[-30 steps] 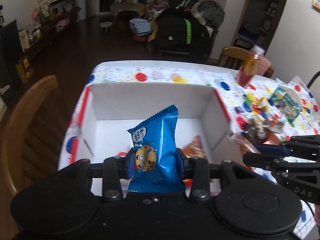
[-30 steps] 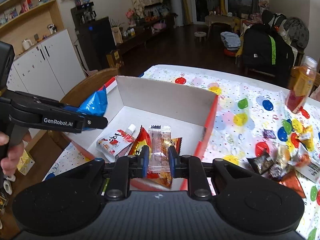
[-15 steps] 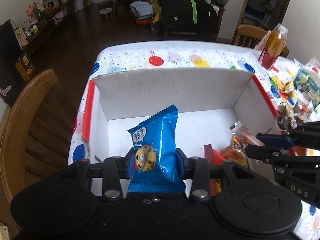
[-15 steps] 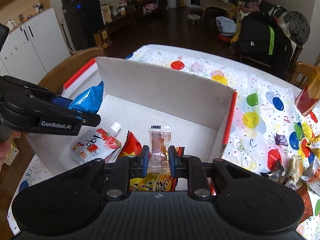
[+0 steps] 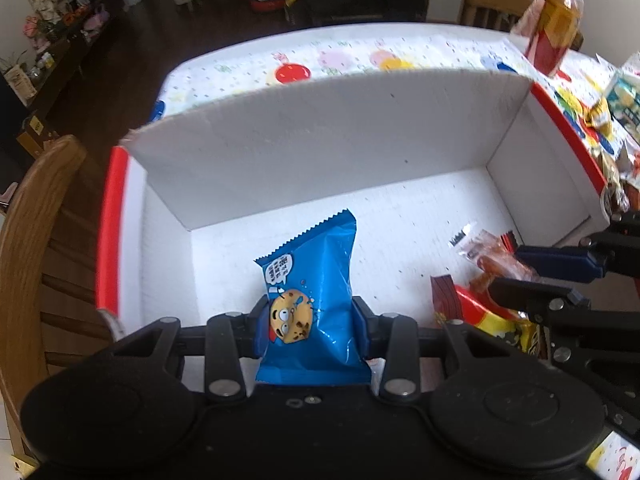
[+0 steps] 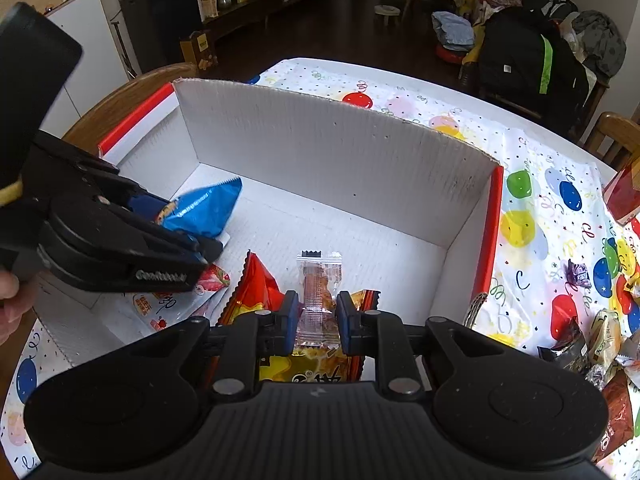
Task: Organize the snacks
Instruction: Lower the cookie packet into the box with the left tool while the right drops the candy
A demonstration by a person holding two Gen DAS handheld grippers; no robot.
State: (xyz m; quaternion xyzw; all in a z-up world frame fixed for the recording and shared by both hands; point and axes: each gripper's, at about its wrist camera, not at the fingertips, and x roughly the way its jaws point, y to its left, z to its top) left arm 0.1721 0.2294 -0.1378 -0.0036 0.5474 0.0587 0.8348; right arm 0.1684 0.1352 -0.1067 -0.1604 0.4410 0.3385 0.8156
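Balloon-print table [image 6: 532,208], white box [image 5: 320,128] on it. Both hand-held grippers brought lower into box vs 1 s ago. Left [image 5: 310,330] clamped on blue pack [image 5: 316,280]; right [image 6: 316,320] clamped on clear sachet [image 6: 318,284]. Both snacks over box floor, release judged imminent.

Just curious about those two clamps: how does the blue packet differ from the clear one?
The blue cookie packet is opaque and wide; the clear packet is see-through and narrow. The left gripper holds the blue, the right gripper the clear. Both are over the white box.
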